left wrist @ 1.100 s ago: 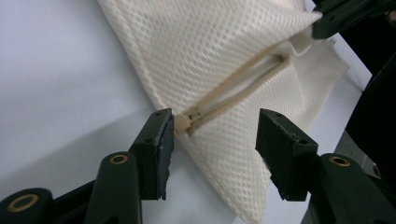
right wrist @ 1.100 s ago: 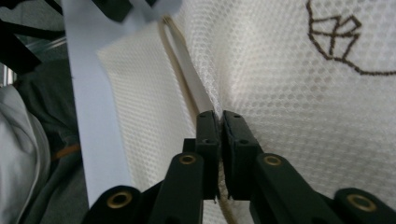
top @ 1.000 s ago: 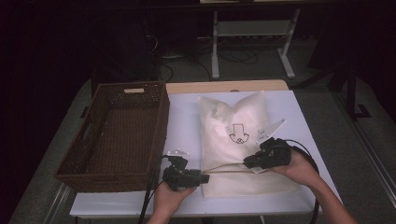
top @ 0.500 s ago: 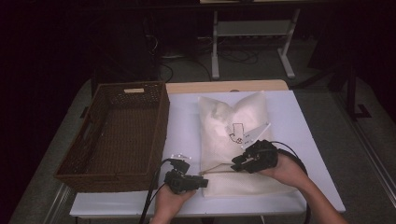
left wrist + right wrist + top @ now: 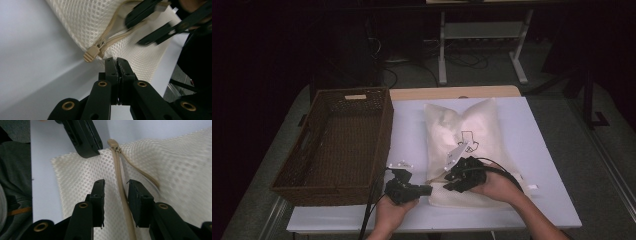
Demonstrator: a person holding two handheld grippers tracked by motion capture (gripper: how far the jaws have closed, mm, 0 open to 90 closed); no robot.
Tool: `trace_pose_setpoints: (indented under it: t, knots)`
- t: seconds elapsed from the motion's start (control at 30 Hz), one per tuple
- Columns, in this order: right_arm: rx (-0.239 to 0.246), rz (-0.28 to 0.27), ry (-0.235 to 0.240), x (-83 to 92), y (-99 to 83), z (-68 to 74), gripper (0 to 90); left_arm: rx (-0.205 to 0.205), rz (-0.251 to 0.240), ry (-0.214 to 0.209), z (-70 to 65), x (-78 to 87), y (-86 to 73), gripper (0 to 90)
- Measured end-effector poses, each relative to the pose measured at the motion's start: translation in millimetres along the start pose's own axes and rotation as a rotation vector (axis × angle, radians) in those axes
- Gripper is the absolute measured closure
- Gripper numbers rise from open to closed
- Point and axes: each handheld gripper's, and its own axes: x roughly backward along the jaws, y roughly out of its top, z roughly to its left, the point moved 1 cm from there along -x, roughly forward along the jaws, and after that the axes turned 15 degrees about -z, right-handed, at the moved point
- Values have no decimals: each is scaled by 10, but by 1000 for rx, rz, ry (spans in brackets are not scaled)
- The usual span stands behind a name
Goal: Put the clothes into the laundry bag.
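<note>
A white mesh bag point(image 5: 462, 125) with a black print lies flat on the white table point(image 5: 537, 155). Its beige zipper point(image 5: 122, 195) runs along the near edge and ends in a pull tab point(image 5: 90, 54) at the bag's left corner. My left gripper point(image 5: 428, 189) is shut, and its tips point(image 5: 117, 62) rest at the bag's edge just right of the pull tab, with nothing visibly clamped. My right gripper point(image 5: 449, 183) is open over the bag's near-left part. Its jaws point(image 5: 116, 183) straddle the zipper line a short way behind the pull tab point(image 5: 113, 144).
A dark wicker basket point(image 5: 337, 145) stands empty on the table's left half, close to the left hand. A wooden board edges the table's far side point(image 5: 452, 93). A metal stand point(image 5: 482, 35) and cables are on the floor beyond.
My right gripper has slid left and nearer, from over the bag's print down to the zipper corner beside the left gripper. The left gripper has hardly moved.
</note>
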Motion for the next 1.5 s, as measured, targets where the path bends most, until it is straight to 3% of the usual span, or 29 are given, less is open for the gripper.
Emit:
trace_pose_setpoints:
  t: [0.1,0.2,0.37,0.43,0.53,0.63,0.73,1.03,1.2,1.5]
  knots:
    - [9,23,-2,-38,8,6,813,-5,-3,-4,-12,18,17,882]
    - [-1,13,17,-16,9,1,855,15,5,-16,17,11,-3,855]
    - [7,-2,15,37,14,20,860,70,22,-26,71,-22,-47,597]
    - [2,-10,11,61,22,34,860,105,30,-45,102,-46,-55,542]
    - [4,-18,10,87,21,43,861,172,17,-87,166,-89,-59,520]
    - [-4,-23,11,90,12,49,860,199,12,-127,196,-136,-60,645]
    - [-22,-38,7,101,5,44,818,182,15,-126,190,-148,-62,778]
    - [-94,-173,7,284,83,-34,649,94,3,-70,105,-93,-36,839]
    - [-95,-176,-5,301,172,-49,562,81,-12,-72,68,-58,-32,838]
    - [-87,-157,-8,243,293,-66,534,83,-22,-76,96,14,-56,821]
